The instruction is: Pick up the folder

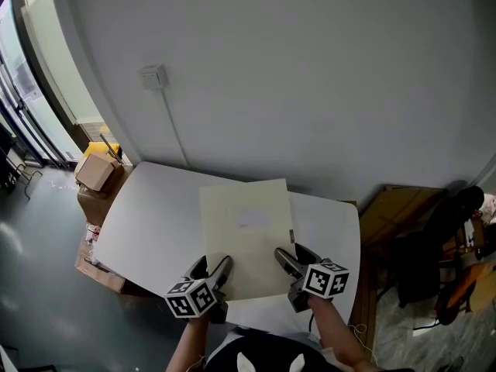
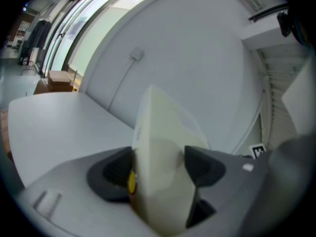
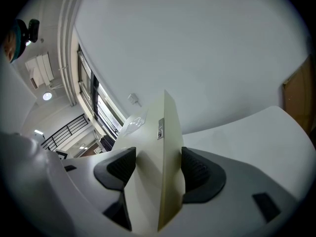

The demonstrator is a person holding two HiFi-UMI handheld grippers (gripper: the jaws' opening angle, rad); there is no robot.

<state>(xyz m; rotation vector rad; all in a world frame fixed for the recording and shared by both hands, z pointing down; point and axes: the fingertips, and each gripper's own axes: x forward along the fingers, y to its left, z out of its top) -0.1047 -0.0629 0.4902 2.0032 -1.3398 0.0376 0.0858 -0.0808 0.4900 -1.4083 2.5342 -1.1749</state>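
The left claw [image 2: 159, 168] and the right claw [image 3: 158, 168], two in all, are each clenched on the near edge of the one cream folder [image 1: 246, 231]. The folder is over the middle of the single white counter [image 1: 151, 219].

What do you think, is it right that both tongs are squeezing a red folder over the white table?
Not quite. The folder is pale cream, not red, as the head view shows. The left tongs and right tongs are both squeezing it over the white table.
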